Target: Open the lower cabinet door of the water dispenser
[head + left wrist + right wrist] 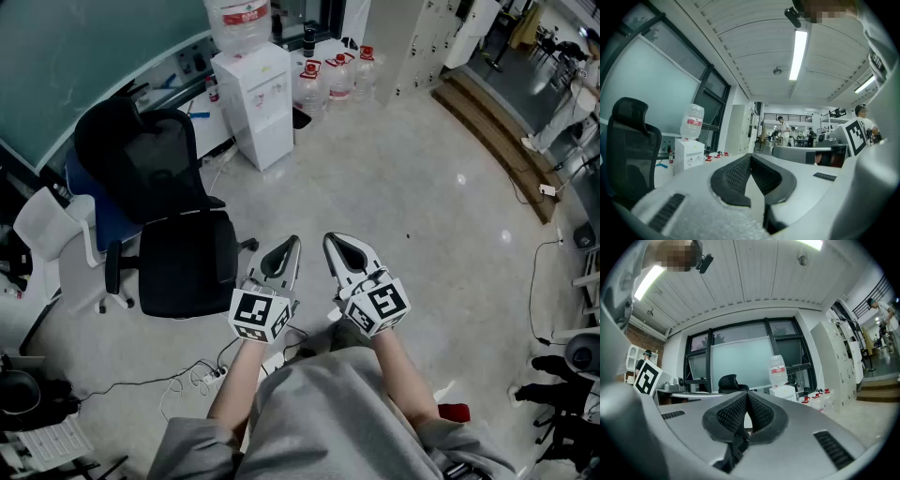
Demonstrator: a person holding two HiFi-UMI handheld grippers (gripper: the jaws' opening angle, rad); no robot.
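Nearest you, your forearms come out of grey sleeves (319, 422). Behind the left fingers and off to their left, loose cables (187, 378) trail over the pale floor (422, 234).

Each hand carries a gripper with a marker cube (260, 315) at its back. Your left gripper (292, 244) and right gripper (333, 240) lie level, side by side, near each other but not touching. Both pairs of fingers are pressed together at the tips and hold nothing. In the left gripper view the ribbed black pads (736, 176) meet with only bare air ahead of them, and the right gripper view shows the same.

To the left of your left fingers stands a black office chair (169, 216), its seat about level with the fingertips and its backrest farther out.

Well ahead of both sets of fingertips, across open floor, is the white water dispenser (258, 103). It sits a little left of where the left fingers point and a little right of where the right fingers point. A large bottle (239, 19) stands upside down on its top. The lower cabinet door (275, 141) looks flush with the front, and neither gripper is anywhere near it.

Just to the right of the dispenser, still farther from your fingers, spare red-capped bottles (328, 80) stand on the floor, with pale lockers (417, 42) behind them.
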